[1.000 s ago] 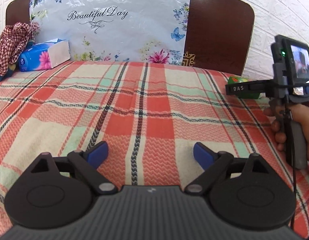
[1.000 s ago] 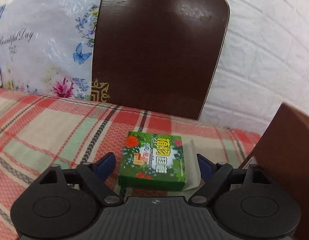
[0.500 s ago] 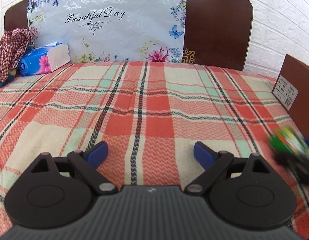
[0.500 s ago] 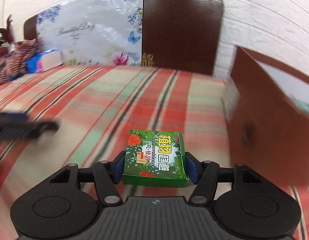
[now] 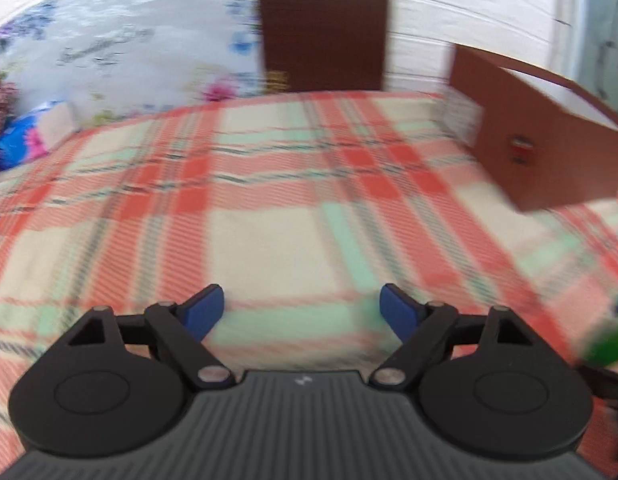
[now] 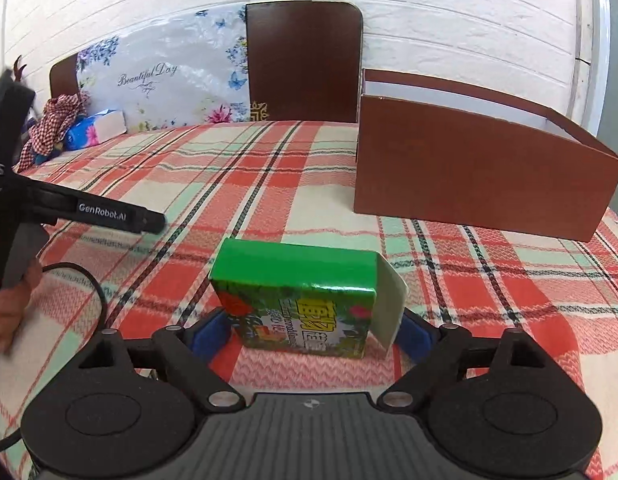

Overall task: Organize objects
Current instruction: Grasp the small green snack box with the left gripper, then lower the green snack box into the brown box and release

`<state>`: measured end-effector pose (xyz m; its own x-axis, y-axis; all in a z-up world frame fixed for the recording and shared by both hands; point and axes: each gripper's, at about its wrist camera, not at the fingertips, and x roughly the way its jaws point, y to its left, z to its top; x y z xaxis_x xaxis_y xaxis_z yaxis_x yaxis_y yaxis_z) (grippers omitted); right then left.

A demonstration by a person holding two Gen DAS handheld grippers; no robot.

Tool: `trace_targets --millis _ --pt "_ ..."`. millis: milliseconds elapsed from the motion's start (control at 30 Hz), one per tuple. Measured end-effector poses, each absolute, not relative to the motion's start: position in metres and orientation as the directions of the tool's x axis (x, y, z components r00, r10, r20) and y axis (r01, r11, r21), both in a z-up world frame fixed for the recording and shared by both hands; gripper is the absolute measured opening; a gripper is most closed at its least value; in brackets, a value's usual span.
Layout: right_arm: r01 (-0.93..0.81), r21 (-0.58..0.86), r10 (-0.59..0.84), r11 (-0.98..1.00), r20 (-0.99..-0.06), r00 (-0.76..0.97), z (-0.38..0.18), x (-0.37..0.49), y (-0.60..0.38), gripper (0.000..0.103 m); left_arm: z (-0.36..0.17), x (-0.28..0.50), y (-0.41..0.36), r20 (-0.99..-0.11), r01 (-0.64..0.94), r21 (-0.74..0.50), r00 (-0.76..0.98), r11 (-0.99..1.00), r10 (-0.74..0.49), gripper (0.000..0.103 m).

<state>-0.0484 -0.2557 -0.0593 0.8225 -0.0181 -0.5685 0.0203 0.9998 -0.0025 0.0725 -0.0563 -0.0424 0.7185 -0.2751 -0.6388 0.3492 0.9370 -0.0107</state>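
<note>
My right gripper (image 6: 315, 330) is shut on a green floral box (image 6: 297, 300) with an open white end flap and holds it tilted above the plaid bedspread (image 6: 269, 184). A brown cardboard box (image 6: 477, 168) with an open top stands ahead to the right; it also shows in the left wrist view (image 5: 541, 136). My left gripper (image 5: 302, 312) is open and empty over the bedspread (image 5: 269, 220); it shows in the right wrist view (image 6: 109, 214) at the left. A green blur of the box (image 5: 605, 346) shows at the left view's right edge.
A blue tissue pack (image 6: 95, 130) and a red checked cloth (image 6: 53, 120) lie at the far left by the headboard (image 6: 305, 60). A floral plastic bag (image 6: 165, 80) leans on it. The white brick wall stands behind.
My right gripper has pulled back and lifted the green box, which now tilts top-forward. My left gripper has swung right, so the brown box is now in its view.
</note>
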Motion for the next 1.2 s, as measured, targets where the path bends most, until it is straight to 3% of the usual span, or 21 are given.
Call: trace_targets --millis 200,333,500,600,733,1000,1100,1167,1200 --pt "0.036 -0.025 -0.043 0.999 -0.483 0.875 -0.042 -0.059 -0.262 0.086 -0.023 0.052 -0.066 -0.659 0.380 -0.097 0.668 0.920 -0.345 0.085" --pt "0.137 -0.143 -0.184 0.980 -0.403 0.897 -0.031 -0.036 -0.266 0.085 -0.009 0.054 -0.061 -0.653 0.337 -0.140 0.675 0.931 -0.343 0.085" --pt "0.300 0.027 -0.272 0.953 -0.351 0.896 -0.016 -0.029 -0.306 0.085 0.000 0.056 -0.058 -0.665 0.318 -0.176 0.659 0.932 -0.350 0.085" --pt "0.379 0.057 -0.343 0.924 -0.317 0.884 -0.015 -0.049 -0.325 0.086 0.002 0.057 -0.067 -0.670 0.349 -0.176 0.643 0.921 -0.371 0.085" --pt "0.386 0.077 -0.334 0.919 -0.362 0.870 -0.021 -0.081 -0.343 0.086 0.003 0.062 -0.095 -0.680 0.428 -0.183 0.595 0.885 -0.428 0.084" --pt "0.112 -0.052 -0.123 0.992 -0.498 0.858 -0.039 -0.073 -0.304 0.083 0.007 0.079 -0.172 -0.714 0.587 -0.212 0.453 0.781 -0.534 0.072" --pt "0.062 -0.078 -0.095 0.995 -0.551 0.829 -0.043 -0.044 -0.298 0.080 0.002 0.084 -0.193 -0.742 0.644 -0.197 0.395 0.739 -0.542 0.072" --pt "0.054 -0.060 -0.079 0.997 -0.585 0.807 -0.048 -0.024 -0.302 0.071 -0.009 0.090 -0.202 -0.773 0.653 -0.211 0.344 0.727 -0.534 0.071" --pt "0.054 -0.035 -0.064 0.998 -0.604 0.794 -0.051 -0.015 -0.306 0.059 -0.015 0.092 -0.204 -0.783 0.651 -0.227 0.321 0.724 -0.533 0.064"
